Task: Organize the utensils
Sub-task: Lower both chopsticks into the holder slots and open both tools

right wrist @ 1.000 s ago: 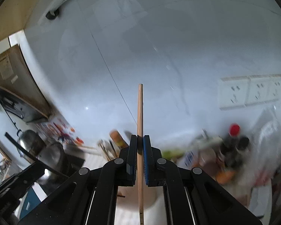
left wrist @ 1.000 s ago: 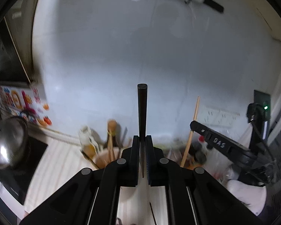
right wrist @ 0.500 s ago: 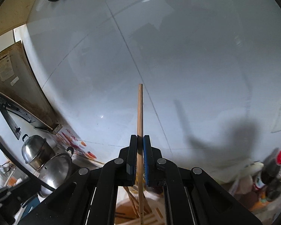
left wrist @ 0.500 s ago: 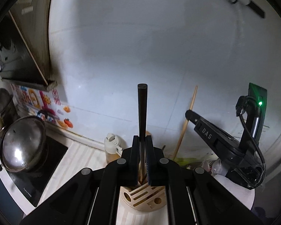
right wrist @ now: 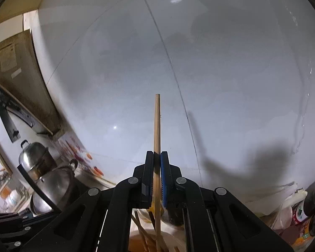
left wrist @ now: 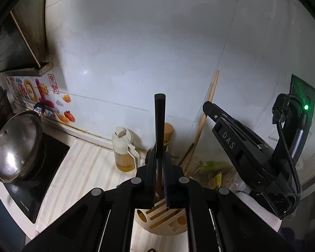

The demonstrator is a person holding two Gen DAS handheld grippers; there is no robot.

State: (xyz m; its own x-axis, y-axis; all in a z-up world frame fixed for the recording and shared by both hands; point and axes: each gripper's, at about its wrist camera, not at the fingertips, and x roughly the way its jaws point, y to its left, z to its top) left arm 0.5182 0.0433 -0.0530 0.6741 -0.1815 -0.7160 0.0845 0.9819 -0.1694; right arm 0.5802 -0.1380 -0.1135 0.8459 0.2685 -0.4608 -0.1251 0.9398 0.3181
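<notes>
Both grippers (left wrist: 159, 178) (right wrist: 156, 178) lower over striped counter (left wrist: 84, 163), clamping black stick (left wrist: 159, 121) and wooden chopstick (right wrist: 157, 130), perhaps above holder (left wrist: 161, 218).

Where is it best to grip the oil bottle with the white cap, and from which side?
Grip the oil bottle around its clear body below the white cap, coming from the stove side. Its handle sticks out on the other side, toward the wooden utensil holder, which stands close there.

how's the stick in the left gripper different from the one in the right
The black stick in the left gripper is dark and thicker; the wooden stick in the right gripper is pale and slimmer. Both stand upright, clamped between shut jaws, above a utensil holder.
</notes>
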